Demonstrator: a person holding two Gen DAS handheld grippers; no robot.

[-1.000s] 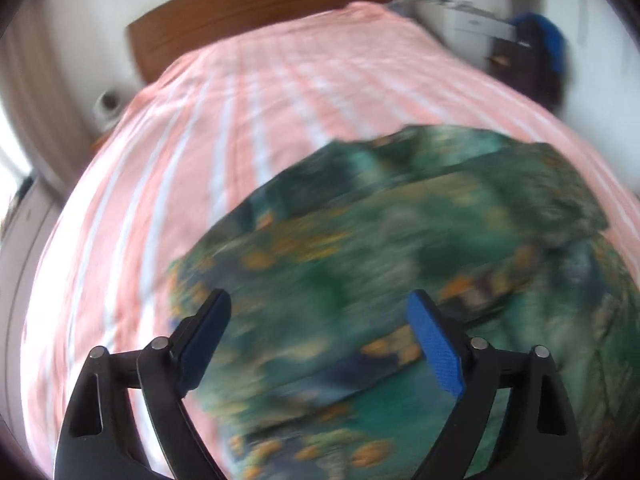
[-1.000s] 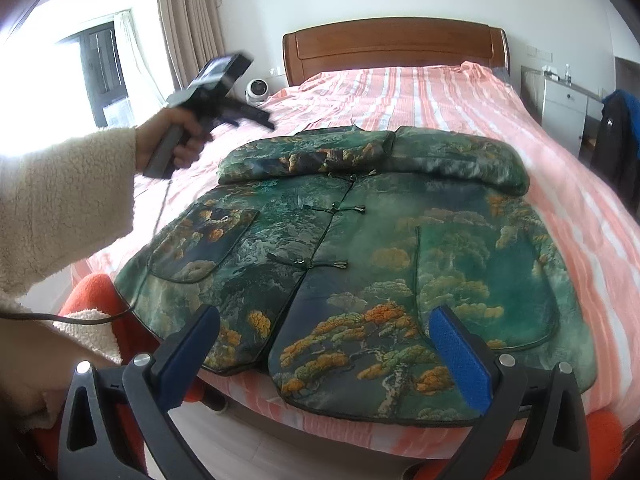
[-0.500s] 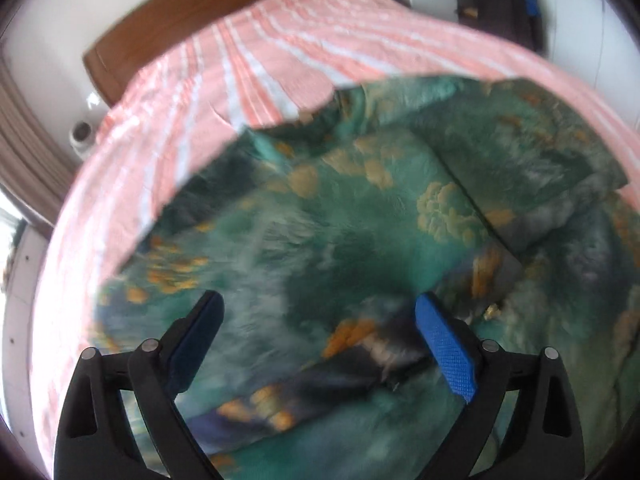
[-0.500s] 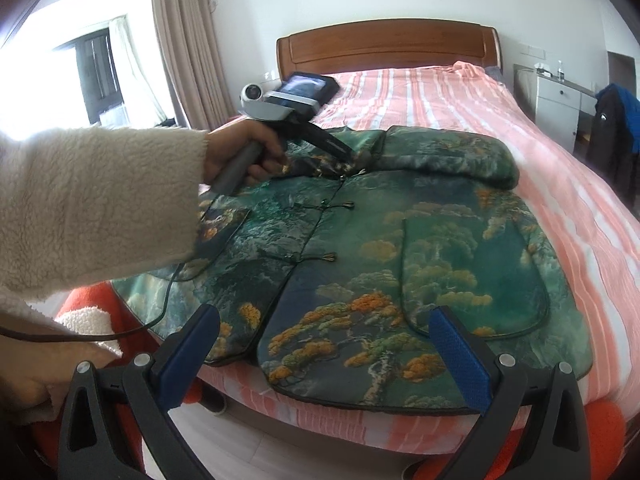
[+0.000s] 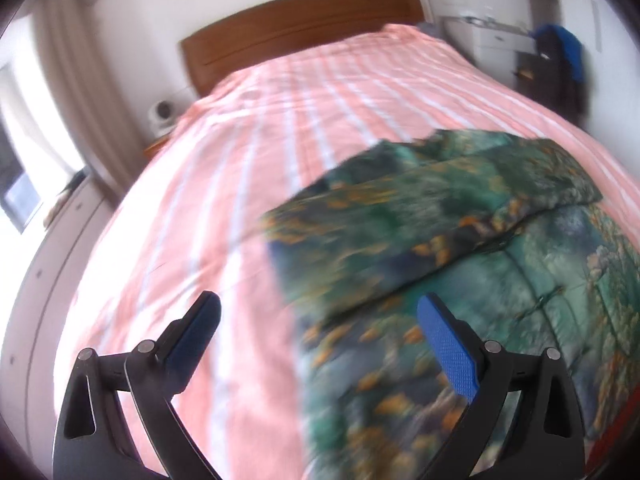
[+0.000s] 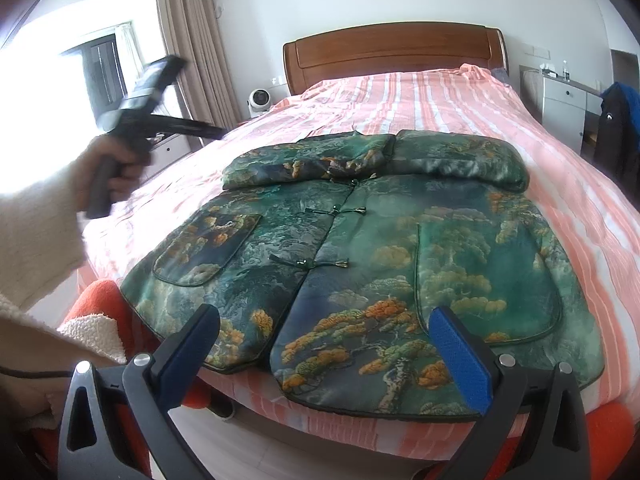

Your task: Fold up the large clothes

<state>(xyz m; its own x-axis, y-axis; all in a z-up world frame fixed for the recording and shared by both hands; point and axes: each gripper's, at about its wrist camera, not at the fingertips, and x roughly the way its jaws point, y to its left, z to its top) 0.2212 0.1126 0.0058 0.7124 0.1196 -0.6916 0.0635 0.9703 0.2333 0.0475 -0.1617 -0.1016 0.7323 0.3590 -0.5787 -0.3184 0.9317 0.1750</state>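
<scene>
From my right wrist view, the jacket [image 6: 372, 248] fills the lower centre, lying flat on the striped bedspread [image 6: 452, 104]. Bare bedspread lies open above it, up to the headboard [image 6: 394, 54] at the top, and along both edges. My left gripper [image 6: 208, 131] hangs in the air at middle left, above the bed's edge. A cabinet [image 6: 564, 100] stands beside the bed at upper right.

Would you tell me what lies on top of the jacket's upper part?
Both sleeves lie folded across the jacket near its collar, which they cover.
</scene>
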